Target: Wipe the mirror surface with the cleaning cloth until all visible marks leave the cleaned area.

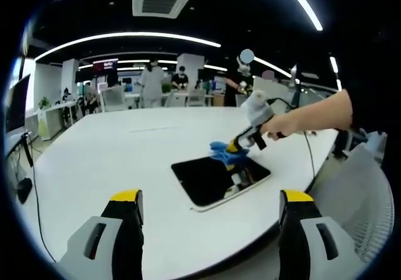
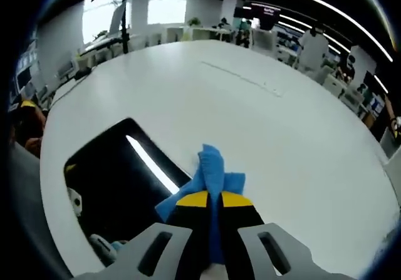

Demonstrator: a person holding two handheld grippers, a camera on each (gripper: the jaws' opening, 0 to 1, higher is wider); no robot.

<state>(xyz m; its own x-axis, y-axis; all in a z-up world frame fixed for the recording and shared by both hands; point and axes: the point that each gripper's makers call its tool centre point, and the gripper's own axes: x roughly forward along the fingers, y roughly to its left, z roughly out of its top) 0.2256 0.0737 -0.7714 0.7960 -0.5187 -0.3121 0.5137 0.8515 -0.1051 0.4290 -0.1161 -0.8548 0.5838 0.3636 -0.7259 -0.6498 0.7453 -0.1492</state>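
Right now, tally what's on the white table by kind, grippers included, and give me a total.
Mirror: 1
Blue cleaning cloth: 1
Grippers: 2, the left gripper open and empty, the right gripper shut on the cloth
Total: 4

Left tool (image 1: pixel 210 214): two broad grey jaw housings, each with a dark slotted recess in its face, black inner sides and a yellow cap at the tip.

Right tool (image 2: pixel 208 200): same build seen from its own camera, with grey slotted housings, black jaws and yellow tips. From the left gripper view, the right tool (image 1: pixel 235 146) has a pale grey body with a black grip and a thin black cable trailing behind. The person's hand (image 1: pixel 280 127) and forearm are bare.
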